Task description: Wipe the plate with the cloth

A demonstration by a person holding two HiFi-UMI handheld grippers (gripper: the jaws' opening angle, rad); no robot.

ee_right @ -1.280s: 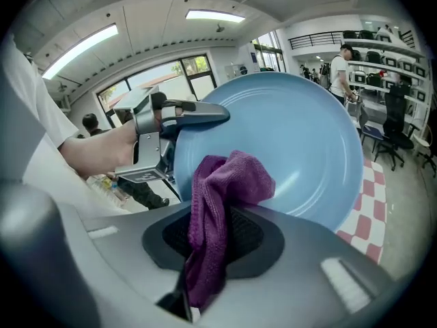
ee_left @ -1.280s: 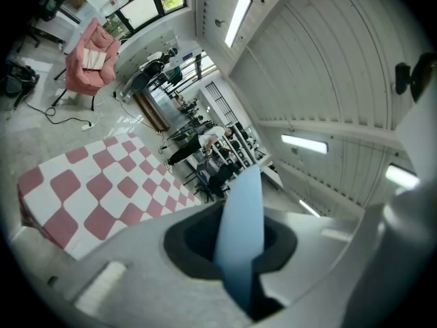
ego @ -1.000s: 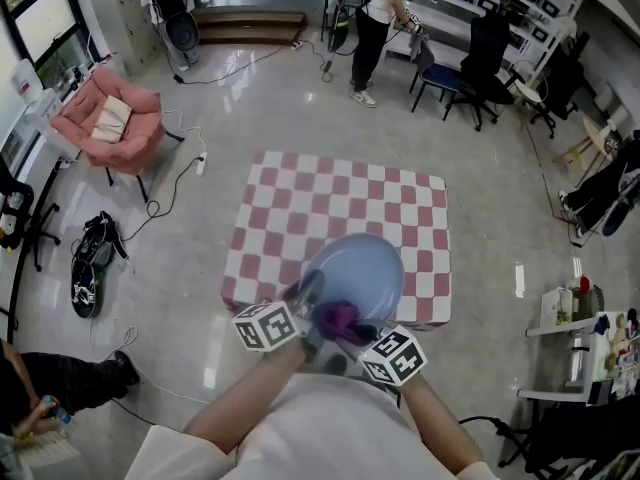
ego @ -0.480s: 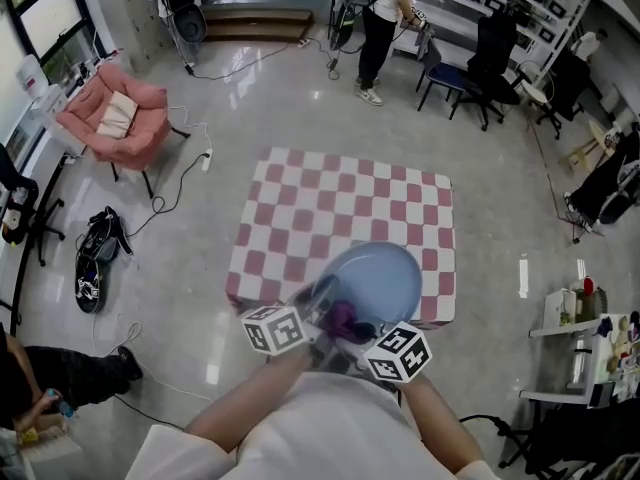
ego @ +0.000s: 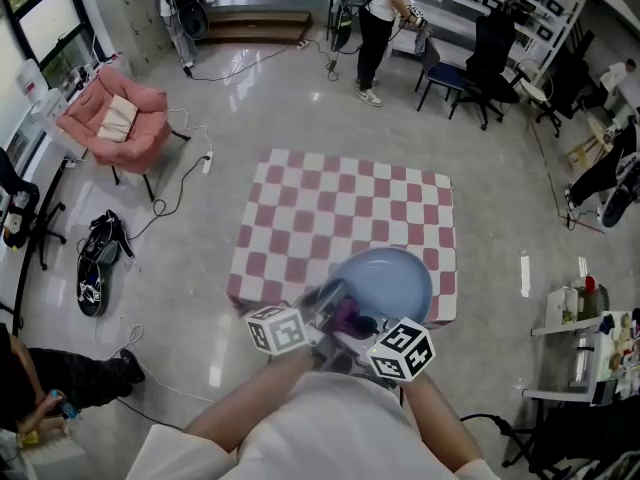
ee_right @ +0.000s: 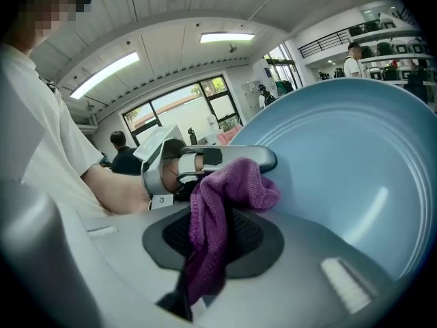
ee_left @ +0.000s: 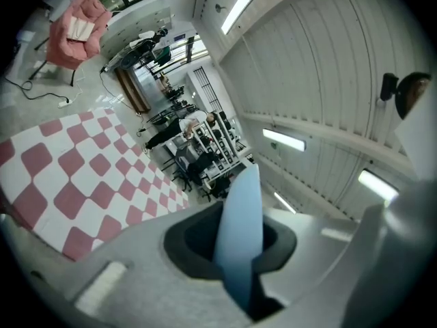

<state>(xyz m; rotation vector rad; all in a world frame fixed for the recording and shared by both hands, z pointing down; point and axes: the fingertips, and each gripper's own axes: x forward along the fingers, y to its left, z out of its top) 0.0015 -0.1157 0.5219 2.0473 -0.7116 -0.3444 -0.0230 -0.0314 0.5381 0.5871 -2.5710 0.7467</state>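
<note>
A light blue plate (ego: 388,280) is held tilted above the near right edge of the checkered table (ego: 340,208). My left gripper (ego: 325,306) is shut on the plate's near rim; in the left gripper view the plate (ee_left: 239,231) shows edge-on between the jaws. My right gripper (ego: 352,326) is shut on a purple cloth (ego: 346,317), which rests against the plate's near part. In the right gripper view the cloth (ee_right: 215,227) hangs from the jaws and its bunched top touches the plate (ee_right: 341,169) beside the left gripper (ee_right: 205,164).
A pink armchair (ego: 112,120) stands far left, with a bag (ego: 93,258) on the floor near it. A person (ego: 380,18) stands by chairs and shelves at the back. A small rack (ego: 585,338) sits at the right. Cables run over the floor.
The plate and both grippers have drifted right and toward me, so the plate now overhangs the table's near right edge. Both grips are unchanged.
</note>
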